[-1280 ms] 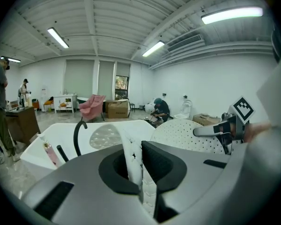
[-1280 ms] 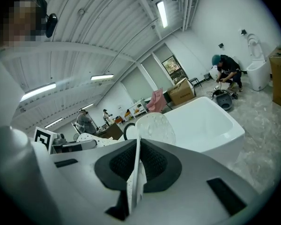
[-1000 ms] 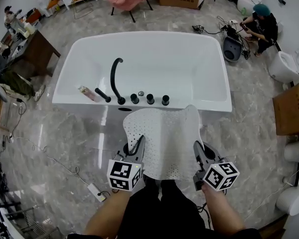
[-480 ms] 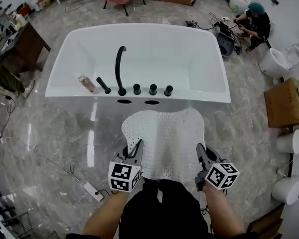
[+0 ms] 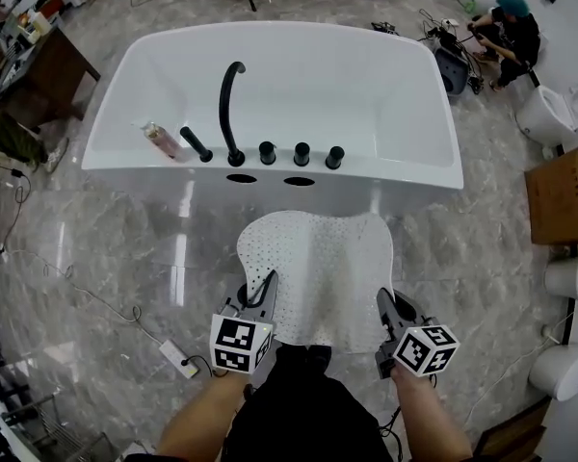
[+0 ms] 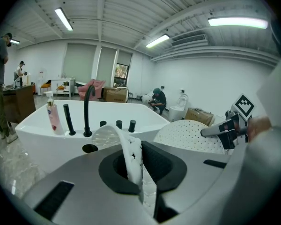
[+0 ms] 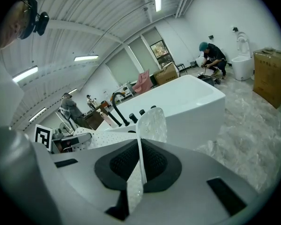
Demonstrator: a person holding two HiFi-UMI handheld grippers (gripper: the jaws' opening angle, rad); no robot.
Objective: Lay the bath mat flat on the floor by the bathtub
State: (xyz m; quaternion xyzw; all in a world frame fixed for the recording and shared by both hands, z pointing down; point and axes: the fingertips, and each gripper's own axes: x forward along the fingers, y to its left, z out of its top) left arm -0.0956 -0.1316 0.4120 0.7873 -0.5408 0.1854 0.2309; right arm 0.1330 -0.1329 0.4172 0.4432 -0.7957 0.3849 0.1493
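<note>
A white perforated bath mat (image 5: pixel 320 272) hangs spread between my two grippers, in front of the white bathtub (image 5: pixel 279 85) and above the marble floor. My left gripper (image 5: pixel 268 284) is shut on the mat's near left edge (image 6: pixel 131 156), which stands pinched between the dark pads. My right gripper (image 5: pixel 382 301) is shut on the near right edge (image 7: pixel 141 158). The mat's far end curves down close to the tub's front wall (image 5: pixel 270 192). In the left gripper view the mat (image 6: pixel 192 135) bulges toward the right gripper (image 6: pixel 225 130).
A black faucet (image 5: pixel 229 104) and knobs stand on the tub's front rim, with a pink bottle (image 5: pixel 160 140) at the left. A power strip and cable (image 5: pixel 176 356) lie on the floor at the left. Cardboard box (image 5: pixel 562 195) and toilets at the right; a person crouches at the back right.
Both grippers have sunk toward the floor with the mat, which has dropped off the tub's rim and now hangs lower in front of the tub.
</note>
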